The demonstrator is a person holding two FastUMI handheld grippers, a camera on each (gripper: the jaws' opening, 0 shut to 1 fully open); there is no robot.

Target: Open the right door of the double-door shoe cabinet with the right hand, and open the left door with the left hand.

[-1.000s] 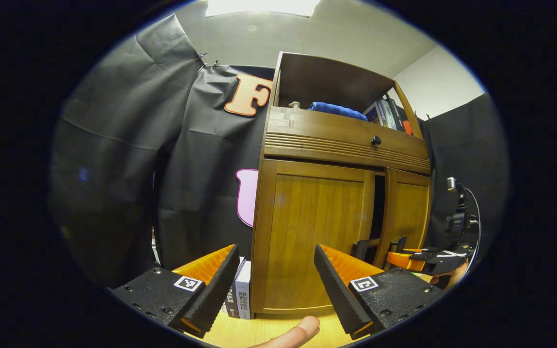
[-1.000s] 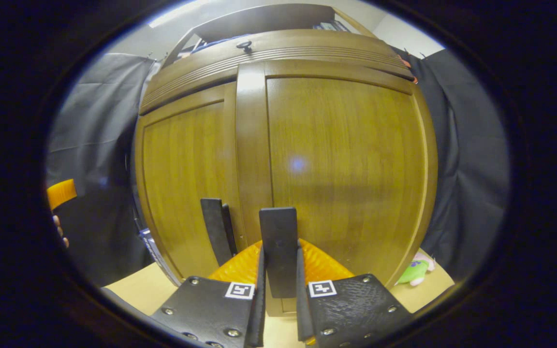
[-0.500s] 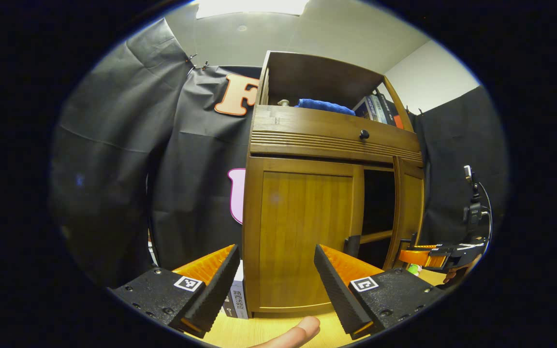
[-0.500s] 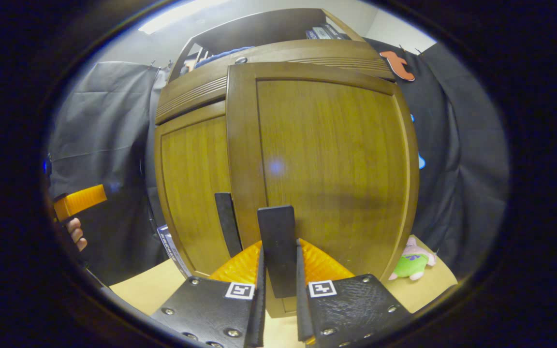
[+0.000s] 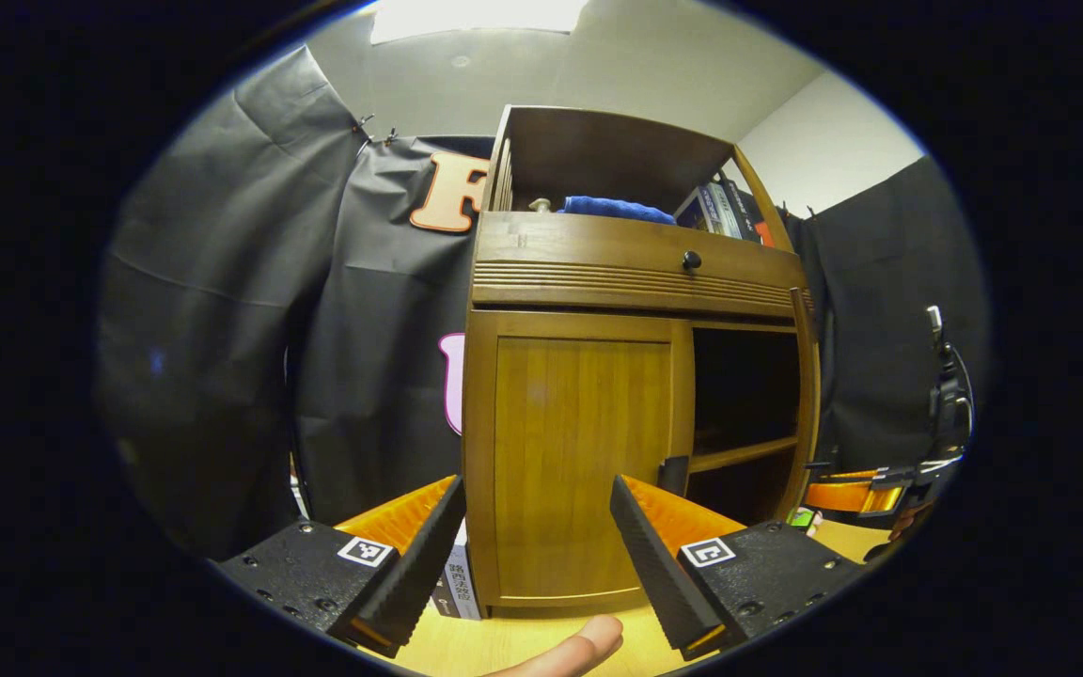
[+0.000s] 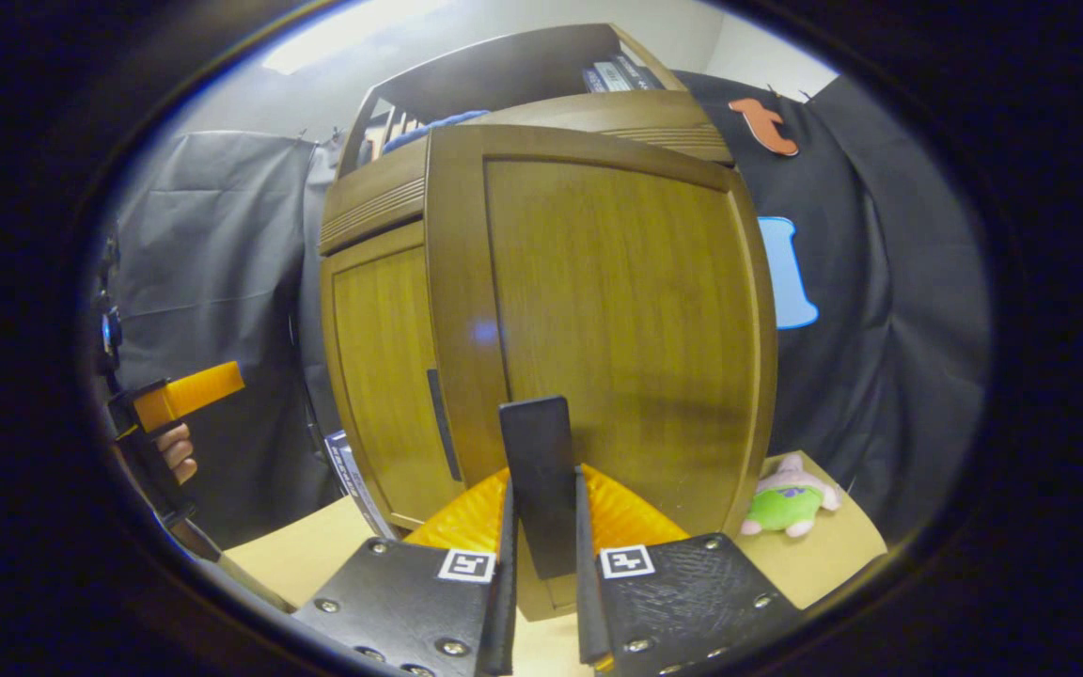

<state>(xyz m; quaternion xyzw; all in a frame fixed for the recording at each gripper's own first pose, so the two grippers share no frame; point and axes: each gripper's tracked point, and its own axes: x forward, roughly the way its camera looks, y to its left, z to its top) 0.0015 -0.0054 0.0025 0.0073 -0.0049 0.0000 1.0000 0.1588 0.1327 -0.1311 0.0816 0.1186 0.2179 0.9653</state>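
one door handle (image 6: 541,484) between right jaws

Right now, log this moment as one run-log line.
stage: right door swung open | right gripper: shut on right door handle | left gripper: open, facing closed left door
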